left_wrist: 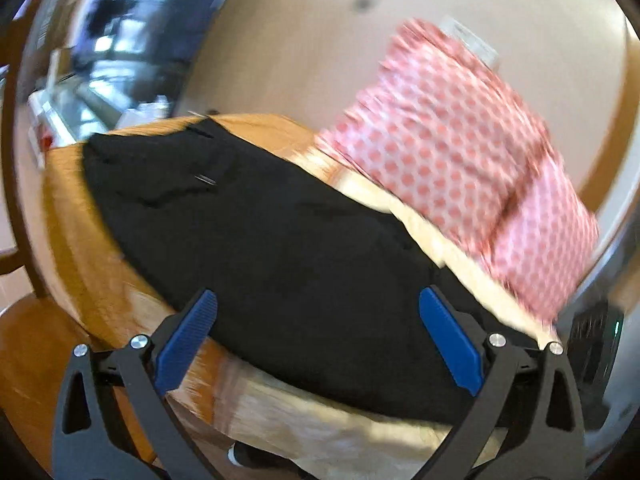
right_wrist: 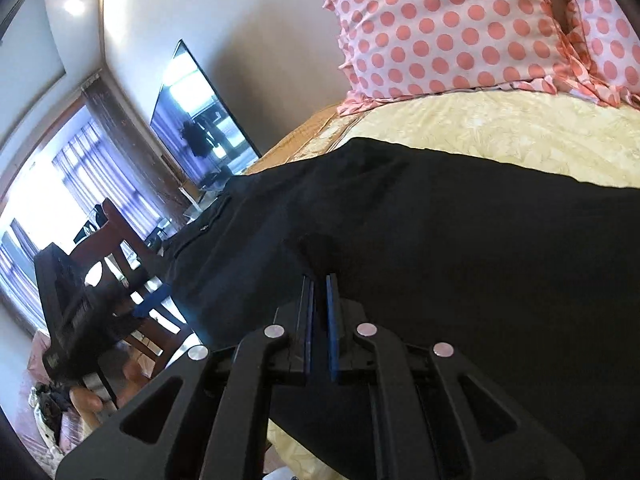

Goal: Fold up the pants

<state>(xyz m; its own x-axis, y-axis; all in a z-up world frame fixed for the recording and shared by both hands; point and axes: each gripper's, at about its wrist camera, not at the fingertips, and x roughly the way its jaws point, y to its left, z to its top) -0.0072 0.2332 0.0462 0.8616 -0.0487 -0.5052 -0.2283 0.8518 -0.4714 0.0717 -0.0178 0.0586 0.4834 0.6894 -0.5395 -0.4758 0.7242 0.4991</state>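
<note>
a wooden desk (left_wrist: 64, 200) is seen, partly covered by a pale yellow patterned cloth (right_wrist: 500, 136). across this cloth and the bare wood, black pants (left_wrist: 280, 232) are spread flat, with the waistband end lying toward the far edge of the desk. beside the pants, on the cloth, something draped in a pink polka-dot cover (right_wrist: 460, 28) is seen; what is under it cannot be told. a dark wooden chair (right_wrist: 132, 264) is stood just beyond the desk edge, and a wall-mounted screen (right_wrist: 200, 128) is seen behind it.

the right hand-held gripper (right_wrist: 319, 284) is clenched, its blue pads drawn nearly together over a small raised pinch of the black fabric. the left hand-held gripper (left_wrist: 316, 304) is released, its blue fingers (left_wrist: 192, 332) held wide apart just above the near edge of the pants, with nothing between them.

the left view is blurred, so motion is suggested. as a judgement, only one side of the garment is secured. if the fold is started before the left pads are closed, the cloth is likely to be dragged unevenly and a skewed crease made. the thin pinch on the right may also slip out, and the polka-dot cover could be brushed by the swinging fabric.
</note>
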